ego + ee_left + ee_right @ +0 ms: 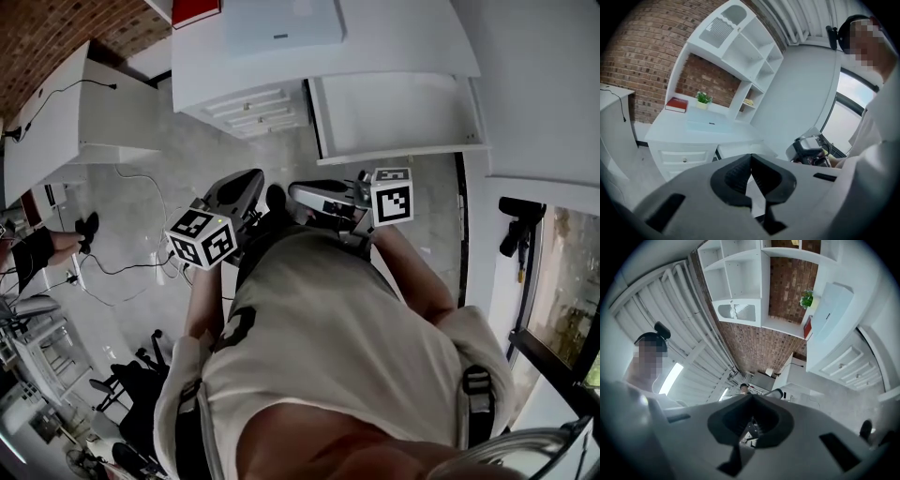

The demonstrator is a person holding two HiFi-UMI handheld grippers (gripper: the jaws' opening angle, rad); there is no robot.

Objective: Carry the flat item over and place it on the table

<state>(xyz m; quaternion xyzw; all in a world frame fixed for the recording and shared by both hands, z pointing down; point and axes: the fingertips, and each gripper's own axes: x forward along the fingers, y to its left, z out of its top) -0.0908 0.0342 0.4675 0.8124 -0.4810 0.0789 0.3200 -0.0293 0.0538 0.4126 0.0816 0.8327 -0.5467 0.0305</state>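
Note:
The flat item is a pale, thin slab [281,23] that lies on the white desk [394,42] at the top of the head view. It also shows in the left gripper view [704,124] and in the right gripper view [830,310]. Both grippers are held close to the person's chest, well short of the desk. My left gripper [246,180] is shut and empty, its jaws [751,174] meeting edge to edge. Facing it, my right gripper [300,193] is likewise shut with nothing between the pads [751,422].
A red book [195,11] and a small potted plant [703,98] stand on the desk under a white shelf unit [740,42]. A desk drawer [394,112] is pulled out. A second white table [66,122], floor cables [131,267] and office chairs [131,384] are at the left.

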